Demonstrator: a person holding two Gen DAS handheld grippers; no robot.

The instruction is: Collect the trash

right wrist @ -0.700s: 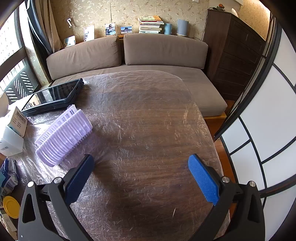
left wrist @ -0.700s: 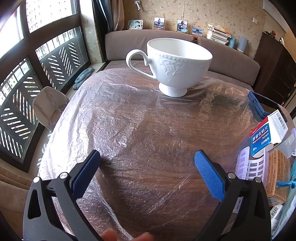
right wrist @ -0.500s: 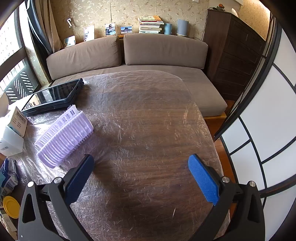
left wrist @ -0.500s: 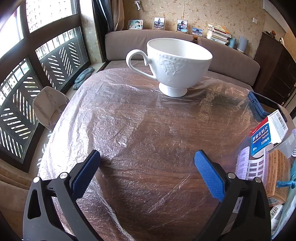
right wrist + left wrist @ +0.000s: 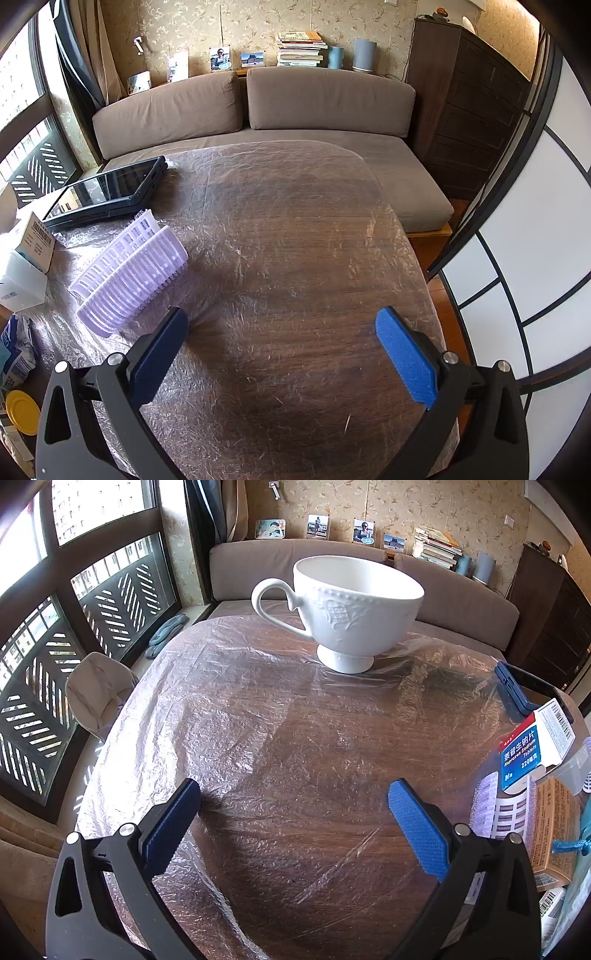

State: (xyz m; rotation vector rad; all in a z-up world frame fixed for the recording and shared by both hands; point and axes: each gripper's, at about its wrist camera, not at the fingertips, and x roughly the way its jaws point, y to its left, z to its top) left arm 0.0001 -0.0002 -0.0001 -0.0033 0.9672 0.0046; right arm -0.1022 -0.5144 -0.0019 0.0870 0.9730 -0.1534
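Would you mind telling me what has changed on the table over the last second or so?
Very little. The lavender basket slid slightly toward the right gripper in its view, or the gripper shifted slightly. Fingertips seen at the bottom of the left view are gone. Both grippers stay open and empty; the left gripper and white cup are unchanged.

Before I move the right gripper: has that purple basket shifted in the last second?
No. The purple basket lies tipped on its side beside the tablet, as earlier.
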